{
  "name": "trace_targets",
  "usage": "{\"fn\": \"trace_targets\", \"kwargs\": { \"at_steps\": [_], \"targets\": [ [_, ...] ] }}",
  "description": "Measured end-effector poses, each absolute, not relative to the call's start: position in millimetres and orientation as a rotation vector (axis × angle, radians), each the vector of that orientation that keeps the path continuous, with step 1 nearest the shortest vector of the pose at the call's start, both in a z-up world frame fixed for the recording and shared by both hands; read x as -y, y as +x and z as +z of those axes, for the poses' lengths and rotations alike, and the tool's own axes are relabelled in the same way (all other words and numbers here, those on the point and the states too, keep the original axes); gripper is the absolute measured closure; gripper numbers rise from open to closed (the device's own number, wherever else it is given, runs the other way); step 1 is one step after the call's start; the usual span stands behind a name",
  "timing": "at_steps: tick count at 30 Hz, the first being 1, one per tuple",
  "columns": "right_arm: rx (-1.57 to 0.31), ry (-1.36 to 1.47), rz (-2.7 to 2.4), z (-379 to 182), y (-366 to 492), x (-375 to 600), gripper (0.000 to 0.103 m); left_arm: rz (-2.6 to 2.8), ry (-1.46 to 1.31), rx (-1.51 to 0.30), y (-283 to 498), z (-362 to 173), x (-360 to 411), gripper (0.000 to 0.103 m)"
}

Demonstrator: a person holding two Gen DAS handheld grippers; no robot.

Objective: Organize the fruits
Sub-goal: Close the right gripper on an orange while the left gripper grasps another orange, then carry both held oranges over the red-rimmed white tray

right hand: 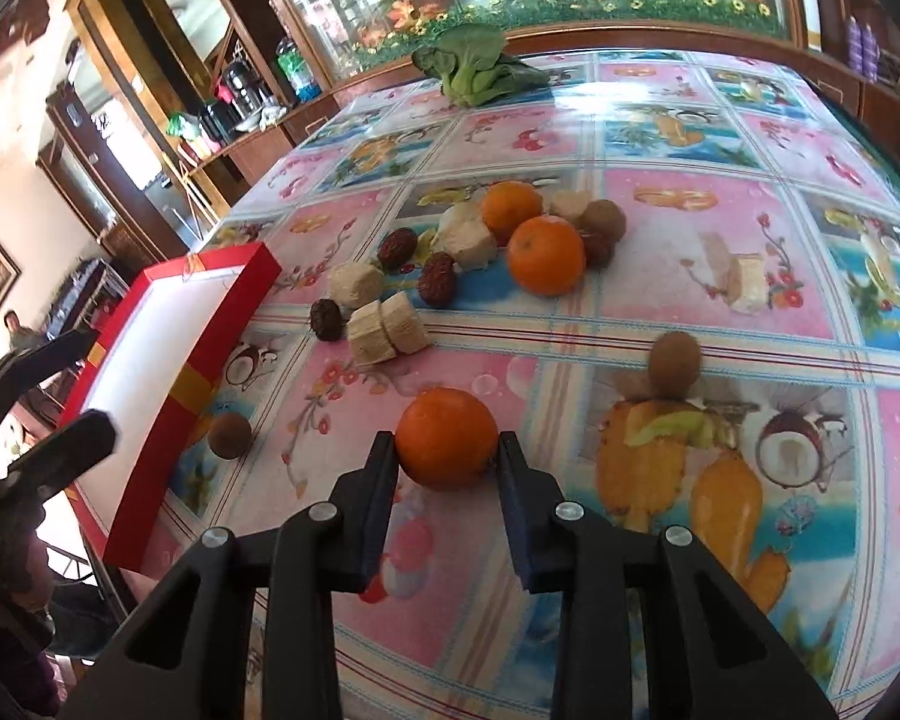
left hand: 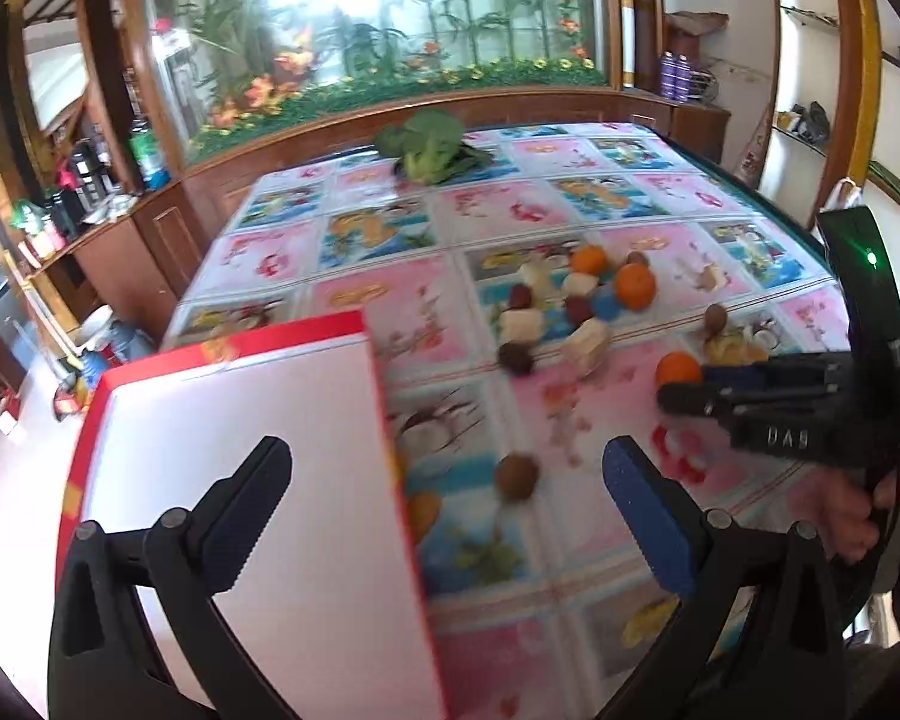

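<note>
Both wrist cameras are looking steeply down across the table (right hand: 720,252) toward the leafy greens (left hand: 429,147) at its far edge — the left one sitting over the red box (left hand: 234,420), the right one closer in, both sharing the fruit pile.

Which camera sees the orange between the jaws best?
The right wrist view: the orange sits close and sharp in the middle, with the right gripper jaws against both its sides. The left wrist view shows only a small part of it, far off at the right behind the gripper's tips.
</note>
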State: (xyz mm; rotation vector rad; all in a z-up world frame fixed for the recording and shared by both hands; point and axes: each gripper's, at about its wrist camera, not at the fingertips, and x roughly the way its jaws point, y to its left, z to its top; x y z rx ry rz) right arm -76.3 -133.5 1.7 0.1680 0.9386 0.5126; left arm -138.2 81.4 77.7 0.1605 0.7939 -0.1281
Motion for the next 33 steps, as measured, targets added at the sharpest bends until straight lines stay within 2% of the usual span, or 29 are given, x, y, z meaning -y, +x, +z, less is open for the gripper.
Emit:
{"fn": "trace_targets", "kwargs": {
  "at_steps": [15, 17, 18, 22, 29, 33],
  "targets": [
    [-0.701, 0.387, 0.273, 22.1, -79.9, 246.2, 0.071, -0.332, 0.21, -0.9, -38.3, 59.6, 26.6, 0.0],
    [-0.692, 0.408, 0.276, 23.3, -79.3, 249.0, 0.071, -0.345, 0.214, -0.92, -26.5, 52.9, 39.6, 0.009],
    [-0.687, 0.419, 0.279, 23.3, -79.1, 250.1, 0.071, -0.36, 0.214, -0.934, -19.1, 48.5, 45.6, 0.019],
    [-0.693, 0.438, 0.294, 22.7, -74.7, 253.2, 0.071, -0.379, 0.219, -0.983, 4.3, 31.7, 56.8, 0.039],
    [-0.695, 0.39, 0.303, 23.6, -74.6, 248.4, 0.071, -0.396, 0.258, -0.957, 13.4, 26.0, 65.7, 0.04],
    [-0.694, 0.389, 0.297, 23.3, -74.3, 249.3, 0.071, -0.416, 0.303, -0.957, 12.0, 19.0, 75.3, 0.06]
  ]
}}
